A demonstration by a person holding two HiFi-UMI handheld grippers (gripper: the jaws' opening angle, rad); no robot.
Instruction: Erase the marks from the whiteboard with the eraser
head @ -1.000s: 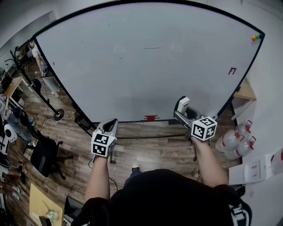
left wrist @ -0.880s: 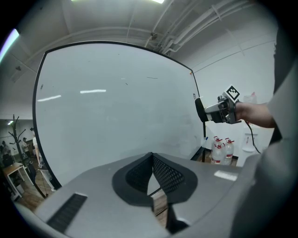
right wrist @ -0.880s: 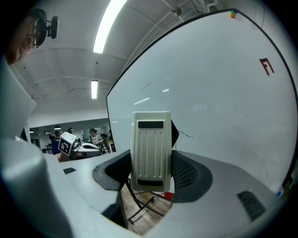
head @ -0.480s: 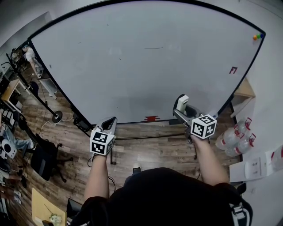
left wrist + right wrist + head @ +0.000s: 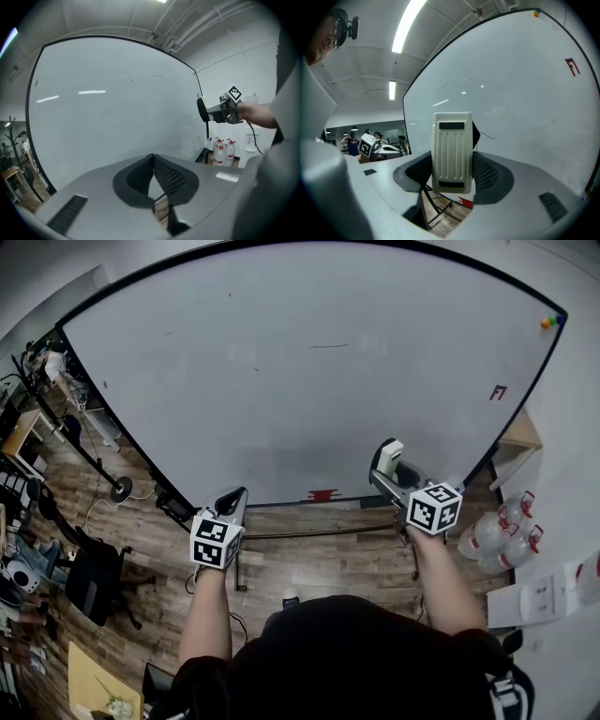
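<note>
The large whiteboard (image 5: 309, 381) stands upright ahead of me. It bears a thin black line (image 5: 328, 345) near its top middle and a red mark (image 5: 497, 392) at the right. My right gripper (image 5: 387, 463) is shut on a cream ribbed eraser (image 5: 451, 152), held upright just off the board's lower edge. In the right gripper view the red mark (image 5: 572, 67) sits high at the right and the black line (image 5: 442, 86) up left. My left gripper (image 5: 236, 501) is shut and empty, low in front of the board, and its jaws meet at the tips.
Several water bottles (image 5: 497, 535) stand on the wooden floor at the right, beside a wooden shelf (image 5: 520, 437). A small red thing (image 5: 322, 493) lies on the board's bottom ledge. The board's wheeled foot (image 5: 122, 486) and a black office chair (image 5: 89, 577) are at the left.
Both grippers stay almost where they were, the eraser still in the right one. The head view has shifted slightly.
</note>
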